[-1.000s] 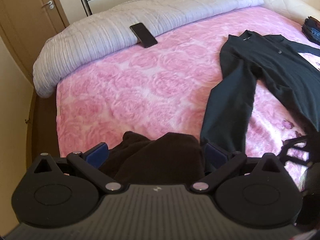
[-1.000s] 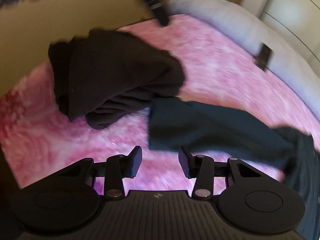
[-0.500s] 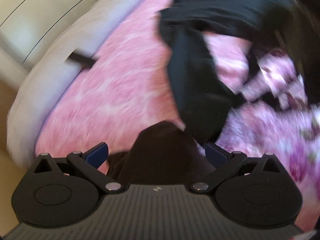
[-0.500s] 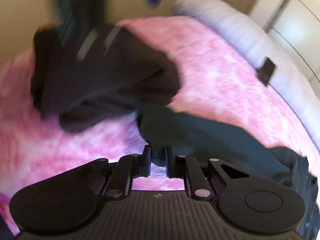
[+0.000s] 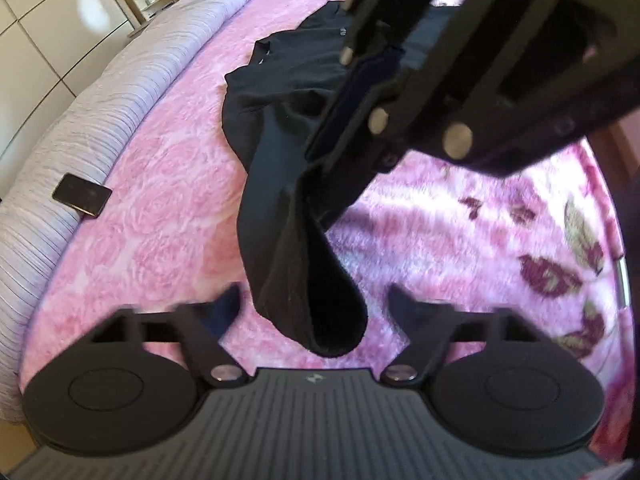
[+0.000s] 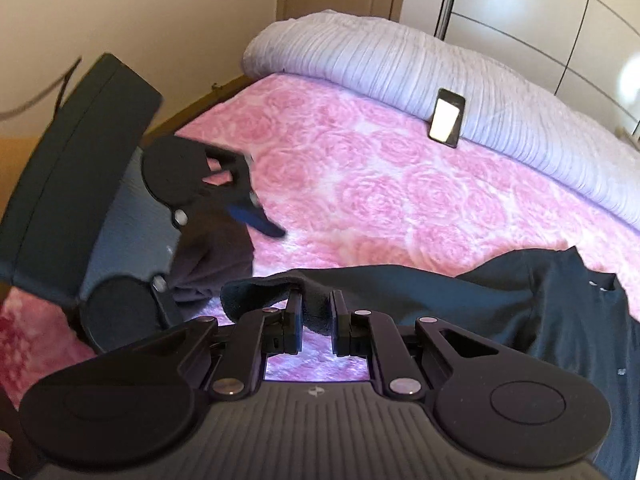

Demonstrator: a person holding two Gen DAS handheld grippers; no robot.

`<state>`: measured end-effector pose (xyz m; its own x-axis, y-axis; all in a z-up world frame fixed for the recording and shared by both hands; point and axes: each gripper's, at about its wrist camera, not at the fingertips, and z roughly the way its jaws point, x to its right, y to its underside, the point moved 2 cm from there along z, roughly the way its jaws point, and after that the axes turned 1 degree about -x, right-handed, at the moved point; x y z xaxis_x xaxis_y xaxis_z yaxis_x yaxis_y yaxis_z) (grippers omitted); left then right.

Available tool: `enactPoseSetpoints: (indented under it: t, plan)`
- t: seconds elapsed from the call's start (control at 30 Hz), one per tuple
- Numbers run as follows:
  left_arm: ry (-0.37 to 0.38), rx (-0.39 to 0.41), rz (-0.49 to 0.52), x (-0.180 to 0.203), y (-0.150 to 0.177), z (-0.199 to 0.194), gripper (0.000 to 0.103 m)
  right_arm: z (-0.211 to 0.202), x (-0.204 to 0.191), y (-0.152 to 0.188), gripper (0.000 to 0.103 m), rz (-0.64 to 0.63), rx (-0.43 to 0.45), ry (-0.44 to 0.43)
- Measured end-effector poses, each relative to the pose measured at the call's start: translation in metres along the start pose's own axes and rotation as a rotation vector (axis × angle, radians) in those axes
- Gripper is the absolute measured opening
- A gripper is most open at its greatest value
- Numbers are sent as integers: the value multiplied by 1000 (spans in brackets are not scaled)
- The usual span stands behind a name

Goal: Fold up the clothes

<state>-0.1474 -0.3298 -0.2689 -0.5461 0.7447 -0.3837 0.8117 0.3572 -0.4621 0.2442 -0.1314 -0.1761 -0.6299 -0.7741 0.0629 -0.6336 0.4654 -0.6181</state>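
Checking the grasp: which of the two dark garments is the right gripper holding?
The black shirt: the right gripper pinches its sleeve cuff. The brown garment lies apart, ungripped.

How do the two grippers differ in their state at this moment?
The right gripper is shut on the cuff of the dark long-sleeved shirt, lifting it off the pink rose-patterned blanket. The left gripper is open and grips nothing; the hanging cuff lies between its fingers. Both are black.

Black shirt (image 6: 560,312) cut off right
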Motion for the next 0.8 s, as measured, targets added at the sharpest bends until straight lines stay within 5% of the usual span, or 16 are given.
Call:
enactPoseSetpoints:
  t: [0.07, 0.17, 0.33, 0.6, 0.8]
  plan:
    - [-56, -27, 70, -3, 0, -1, 15, -3, 3, -2, 12, 7, 3, -9]
    - [-112, 5, 99, -25, -7, -17, 10, -13, 7, -8, 12, 29, 27, -31]
    - [-234, 77, 274, -71, -66, -34, 10, -39, 33, -23, 12, 155, 124, -68]
    - [-323, 223, 431, -129, -245, -23, 10, -111, 174, -31, 12, 470, 401, -15]
    - [-293, 273, 485, -109, -397, 75, 12, -140, 325, 27, 12, 648, 463, 66]
